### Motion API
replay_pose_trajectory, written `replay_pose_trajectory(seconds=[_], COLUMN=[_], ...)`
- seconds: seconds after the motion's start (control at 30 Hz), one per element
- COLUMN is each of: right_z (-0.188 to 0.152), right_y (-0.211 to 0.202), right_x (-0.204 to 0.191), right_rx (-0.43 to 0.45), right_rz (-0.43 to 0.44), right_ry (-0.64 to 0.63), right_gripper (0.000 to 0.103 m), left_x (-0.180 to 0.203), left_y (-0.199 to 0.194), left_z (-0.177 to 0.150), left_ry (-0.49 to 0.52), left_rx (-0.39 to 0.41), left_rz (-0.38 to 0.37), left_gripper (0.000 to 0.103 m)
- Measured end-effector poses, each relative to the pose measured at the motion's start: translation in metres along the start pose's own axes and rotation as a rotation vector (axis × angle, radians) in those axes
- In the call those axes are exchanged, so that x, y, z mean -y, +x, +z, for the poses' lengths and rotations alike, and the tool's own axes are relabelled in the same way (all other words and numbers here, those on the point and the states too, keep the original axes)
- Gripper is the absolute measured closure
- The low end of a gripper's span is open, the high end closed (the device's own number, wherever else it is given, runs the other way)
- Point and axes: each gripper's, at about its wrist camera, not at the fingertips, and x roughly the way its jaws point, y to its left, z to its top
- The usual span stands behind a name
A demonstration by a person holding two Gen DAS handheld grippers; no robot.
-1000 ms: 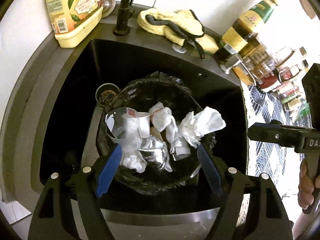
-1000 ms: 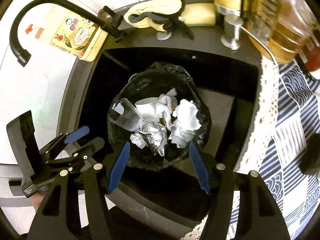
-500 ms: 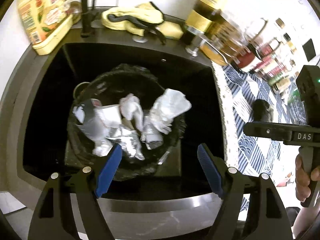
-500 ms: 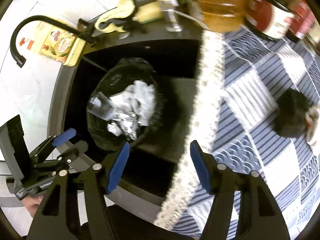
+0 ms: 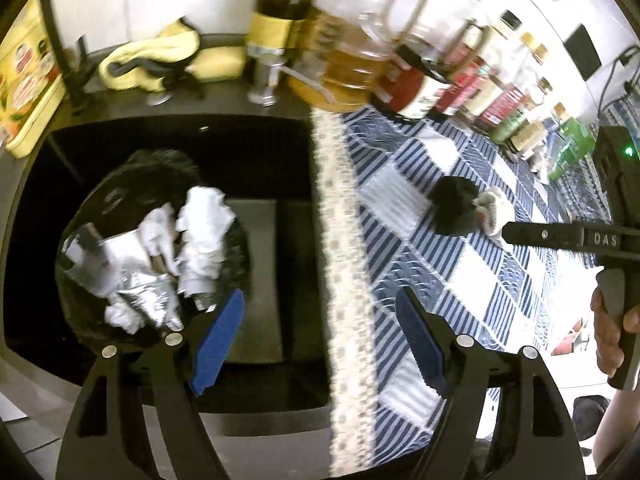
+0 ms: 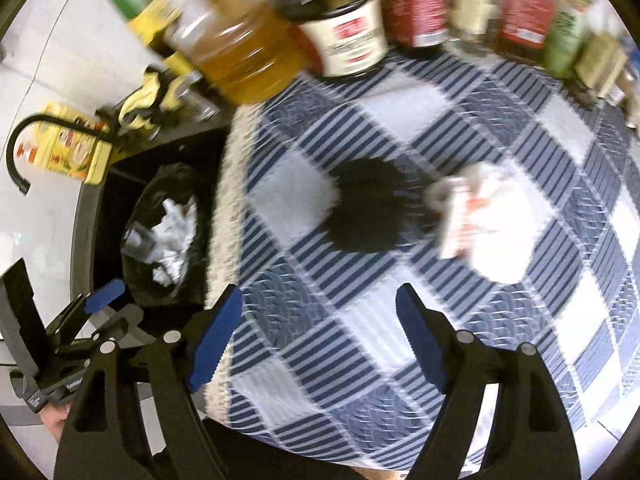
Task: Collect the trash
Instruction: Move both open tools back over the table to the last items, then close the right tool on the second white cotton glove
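A black trash bag (image 5: 236,248) full of crumpled tissue and foil (image 5: 200,236) sits in the dark sink (image 5: 288,152); it also shows in the right wrist view (image 6: 176,176). On the blue checked cloth (image 6: 520,140) lie a black crumpled lump (image 6: 364,210) and a white wrapper with red print (image 6: 476,220), also seen in the left wrist view as the lump (image 5: 454,208) and the wrapper (image 5: 494,210). My left gripper (image 5: 320,340) is open and empty over the sink's right edge. My right gripper (image 6: 318,340) is open and empty above the cloth, short of the lump.
Bottles and jars (image 6: 352,36) line the back of the cloth, with a large oil bottle (image 5: 352,64). A yellow rag (image 5: 152,64) and a detergent bottle (image 5: 24,92) sit behind the sink. A black tap (image 6: 20,148) curves over it. A lace trim (image 5: 344,280) edges the cloth.
Both grippers have swung right, away from the trash bag and toward the cloth. The black lump and white wrapper have come into view. Both stay open and empty.
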Motion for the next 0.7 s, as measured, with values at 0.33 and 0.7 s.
replay_pose_trajectory(seconds=[0.33, 0.7], right_z=[0.027, 0.05], right_y=[-0.014, 0.038], right_x=[0.081, 0.116], right_rx=[0.002, -0.13], right_rz=[-0.031, -0.031], right_ry=[0.054, 0.033], right_gripper=[0.017, 0.017], left_x=[0.058, 0.08], left_y=[0.008, 0.01], left_z=[0.002, -0.015], left_ry=[0.001, -0.079], left_rx=[0.004, -0.001], left_rz=[0.026, 0.09], left_gripper=[0.022, 0.022])
